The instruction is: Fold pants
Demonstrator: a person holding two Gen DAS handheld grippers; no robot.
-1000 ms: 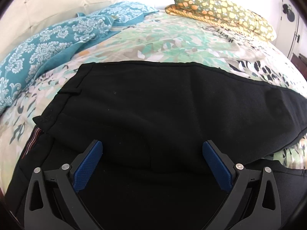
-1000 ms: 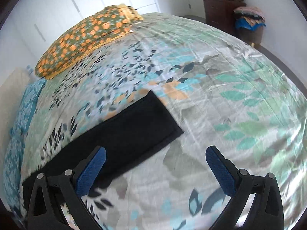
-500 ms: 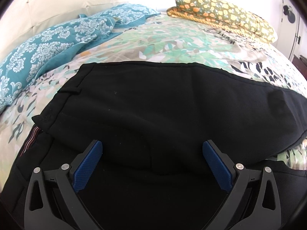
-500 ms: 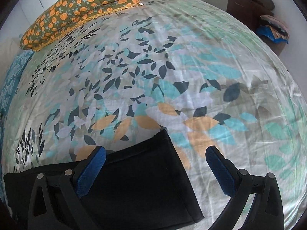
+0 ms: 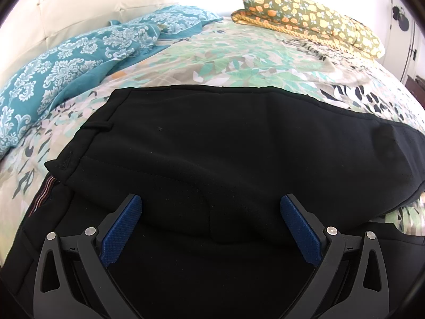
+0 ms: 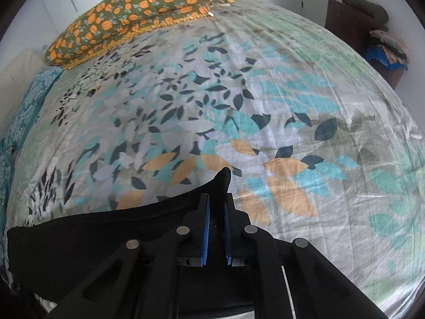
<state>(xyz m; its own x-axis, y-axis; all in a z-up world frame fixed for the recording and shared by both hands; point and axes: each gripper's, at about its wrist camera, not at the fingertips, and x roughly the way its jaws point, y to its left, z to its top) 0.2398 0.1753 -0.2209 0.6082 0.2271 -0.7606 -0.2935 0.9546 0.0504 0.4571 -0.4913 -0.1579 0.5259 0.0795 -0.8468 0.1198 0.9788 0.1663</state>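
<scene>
Black pants (image 5: 212,143) lie flat on the floral bed sheet (image 5: 252,61), one leg folded over the other, waistband at the left. My left gripper (image 5: 211,204) is open just above the pants near the seat. In the right wrist view my right gripper (image 6: 217,199) is shut on the hem end of the pants (image 6: 106,228); a black corner of cloth sticks out past the fingertips.
A teal patterned blanket (image 5: 66,58) lies at the back left by the cream headboard (image 5: 79,5). An olive pillow with orange fruit (image 5: 310,13) sits at the back right; it also shows in the right wrist view (image 6: 138,13). A dark dresser with piled clothes (image 6: 372,34) stands beyond the bed.
My right gripper moved in over the pant hem and closed on it. My left gripper stayed open and shifted only slightly.
</scene>
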